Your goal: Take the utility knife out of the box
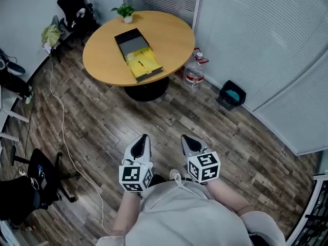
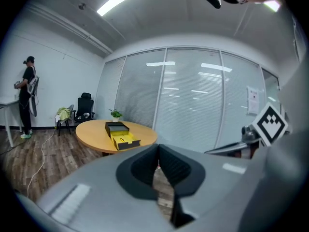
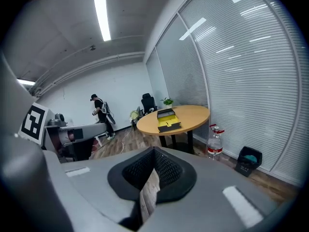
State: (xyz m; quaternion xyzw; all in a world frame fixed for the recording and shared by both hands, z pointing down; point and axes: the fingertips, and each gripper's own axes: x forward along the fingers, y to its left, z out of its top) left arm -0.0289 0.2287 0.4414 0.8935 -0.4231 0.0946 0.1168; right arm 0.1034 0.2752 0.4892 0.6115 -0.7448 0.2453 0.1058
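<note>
An open box lies on the round wooden table (image 1: 102, 53), far ahead of me: a black lid (image 1: 130, 40) with a yellow tray (image 1: 144, 65) in front of it. The box (image 2: 120, 135) shows small in the left gripper view, and the box (image 3: 167, 120) shows as small in the right gripper view. At this distance I cannot make out the utility knife in the tray. My left gripper (image 1: 142, 139) (image 2: 157, 148) and right gripper (image 1: 187, 139) (image 3: 154, 151) are held side by side close to my body over the wood floor. Both are shut and hold nothing.
A potted plant (image 1: 126, 12) stands at the table's far edge. A water bottle (image 1: 195, 72) and a black bin (image 1: 230, 95) sit on the floor to the table's right, by the blinds. Office chairs (image 1: 77, 9) (image 1: 41, 181), a floor cable (image 1: 61, 122) and a standing person (image 2: 26, 98) are at the left.
</note>
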